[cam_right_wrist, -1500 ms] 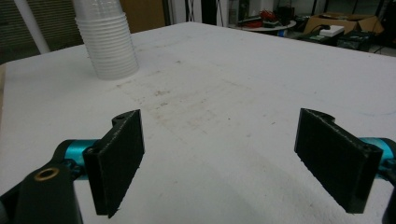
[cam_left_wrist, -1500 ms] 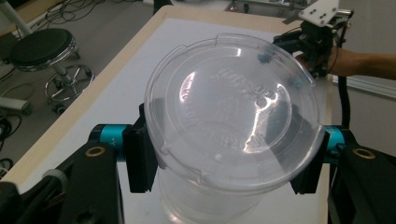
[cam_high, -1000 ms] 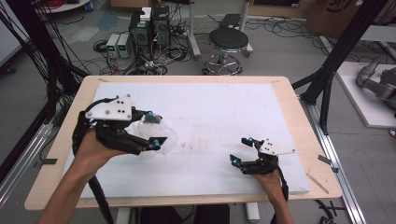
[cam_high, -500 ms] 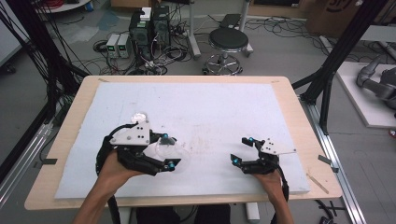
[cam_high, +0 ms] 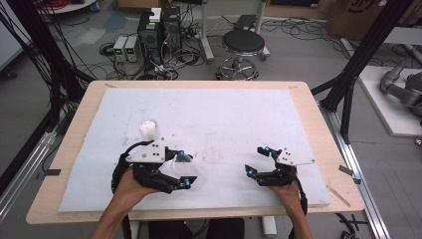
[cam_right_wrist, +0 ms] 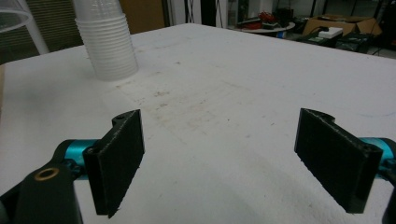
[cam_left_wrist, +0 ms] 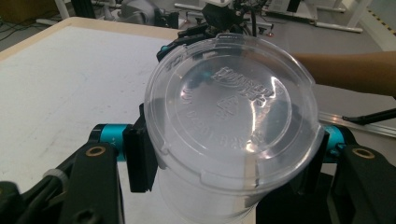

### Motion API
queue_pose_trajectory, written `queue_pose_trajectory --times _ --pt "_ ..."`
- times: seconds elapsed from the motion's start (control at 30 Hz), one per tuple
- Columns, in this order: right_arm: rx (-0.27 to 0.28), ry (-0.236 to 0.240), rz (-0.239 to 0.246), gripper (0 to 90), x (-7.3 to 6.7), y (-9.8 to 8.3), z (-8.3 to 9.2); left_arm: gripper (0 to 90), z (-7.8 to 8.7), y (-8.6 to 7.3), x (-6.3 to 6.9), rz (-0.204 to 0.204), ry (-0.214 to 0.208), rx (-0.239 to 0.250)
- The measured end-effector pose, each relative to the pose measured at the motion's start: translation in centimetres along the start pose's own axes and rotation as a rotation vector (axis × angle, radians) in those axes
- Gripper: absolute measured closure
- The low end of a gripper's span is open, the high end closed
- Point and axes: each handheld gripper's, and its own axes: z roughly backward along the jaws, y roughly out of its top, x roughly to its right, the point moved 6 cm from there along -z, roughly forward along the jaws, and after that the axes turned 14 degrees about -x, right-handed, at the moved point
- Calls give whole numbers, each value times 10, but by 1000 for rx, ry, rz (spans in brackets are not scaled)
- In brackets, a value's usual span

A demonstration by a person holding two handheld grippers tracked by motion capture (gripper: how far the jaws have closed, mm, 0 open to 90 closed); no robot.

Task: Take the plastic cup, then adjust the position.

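While the left gripper hangs low over the near left part of the table, it's pinching a clear plastic cup by its sides, jaws pressed in on the wall, with the cup tipped so its base faces the camera in the left gripper view. The right gripper sits near the near right edge with its jaws spread wide and nothing between them (just bare mat).

What I'd worry about: that cup is thin and springy, so a hard squeeze could buckle the wall or pop it out sideways. It's also held tilted, so if it gets set down like that it'll probably roll instead of standing. And if the plan is to bring it toward the stack of cups standing upside down farther back on the left, a clumsy swing could knock that stack over, since it looks tall and light.

Surface is a white foam-looking mat on a wooden tabletop, with some scuffs and grime around the middle. Beyond the far edge there's a round stool, computer boxes with a tangle of cables on the floor, and black frame legs either side.
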Motion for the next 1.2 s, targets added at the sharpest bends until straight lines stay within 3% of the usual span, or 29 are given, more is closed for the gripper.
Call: queue_pose_trajectory --times 0.73,0.93,1.2 --pt "13 55 -3 159 0 0 2 383 -2 -3 -6 11 25 1" --pt "52 121 13 159 -3 7 6 383 -3 -4 -11 11 29 10" --pt "66 249 116 159 -21 39 16 383 -5 -7 -17 14 22 60"
